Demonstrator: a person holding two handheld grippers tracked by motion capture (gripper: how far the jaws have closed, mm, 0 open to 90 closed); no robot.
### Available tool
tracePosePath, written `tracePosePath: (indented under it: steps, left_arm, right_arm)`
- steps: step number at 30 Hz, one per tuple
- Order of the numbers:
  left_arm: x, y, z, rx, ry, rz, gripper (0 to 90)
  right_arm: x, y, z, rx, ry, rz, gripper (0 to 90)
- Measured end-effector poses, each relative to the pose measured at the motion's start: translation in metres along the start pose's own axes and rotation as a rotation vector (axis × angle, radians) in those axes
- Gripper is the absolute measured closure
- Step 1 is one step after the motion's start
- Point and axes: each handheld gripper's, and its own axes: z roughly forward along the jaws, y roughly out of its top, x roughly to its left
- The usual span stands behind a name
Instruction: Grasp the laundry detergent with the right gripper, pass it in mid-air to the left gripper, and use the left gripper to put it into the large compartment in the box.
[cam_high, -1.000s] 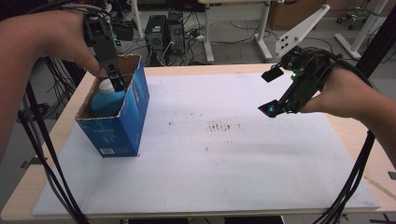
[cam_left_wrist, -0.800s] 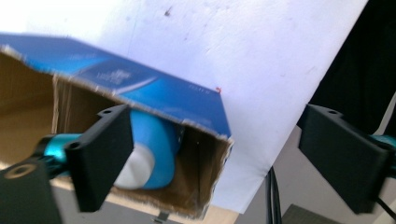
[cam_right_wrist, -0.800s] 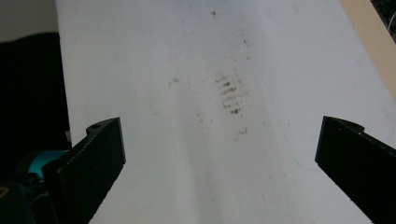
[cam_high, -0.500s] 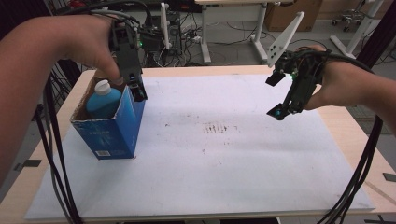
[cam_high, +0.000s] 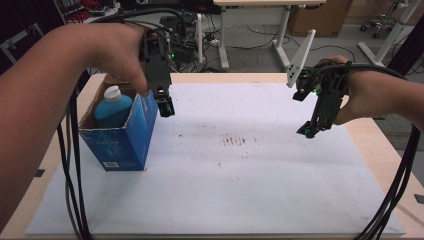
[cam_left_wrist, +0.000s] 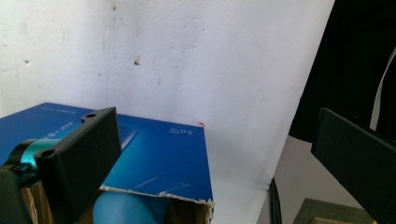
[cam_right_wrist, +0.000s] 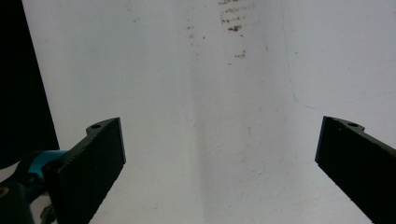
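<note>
An open blue cardboard box (cam_high: 125, 142) stands at the left of the white sheet (cam_high: 240, 185). Inside it a blue bottle (cam_high: 111, 109) with a white cap stands upright. My left gripper (cam_high: 166, 107) hangs just past the box's right wall, pointing down. Its jaws have just been opening and hold nothing. In the left gripper view the left gripper (cam_left_wrist: 212, 121) stands wide over the box's blue side (cam_left_wrist: 159, 154), with the bottle (cam_left_wrist: 123, 210) below. My right gripper (cam_high: 311, 130) hovers open over the sheet's right part; in the right gripper view the right gripper (cam_right_wrist: 219, 126) has bare sheet between its jaws.
Dark smudges (cam_high: 239, 140) mark the sheet's middle. The wooden table (cam_high: 382, 165) shows along the right edge and its far edge. Black cables (cam_high: 395, 190) trail from both hands toward the near edge. White desk legs (cam_high: 282, 30) and gear stand beyond the table.
My left gripper has moved right, from over the bottle in the box to beside the box's right wall, and its jaws have spread. The bottle stays in the box. The right gripper has sunk slightly.
</note>
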Motion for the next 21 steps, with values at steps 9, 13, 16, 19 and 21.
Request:
tracePosePath:
  steps: [9, 13, 16, 19, 21]
  left_arm:
    - [-0.002, 0.008, 0.000, 0.000, -0.002, 0.014, 1.7]
    - [-0.003, 0.012, 0.000, 0.004, -0.002, 0.021, 1.7]
    - [-0.003, 0.013, -0.002, -0.002, -0.001, 0.022, 1.7]
    - [-0.003, 0.014, -0.002, -0.003, -0.003, 0.021, 1.7]
    - [-0.003, 0.015, -0.002, 0.000, -0.001, 0.026, 1.7]
  right_arm:
    - [-0.002, 0.000, 0.004, 0.024, 0.004, -0.007, 0.6]
    - [-0.003, 0.000, 0.004, 0.021, 0.003, -0.011, 0.6]
    - [-0.003, 0.000, 0.004, 0.015, 0.003, -0.009, 0.6]
    - [-0.003, 0.000, 0.004, 0.017, 0.004, -0.009, 0.6]
    - [-0.003, 0.000, 0.003, 0.016, 0.005, -0.010, 0.6]
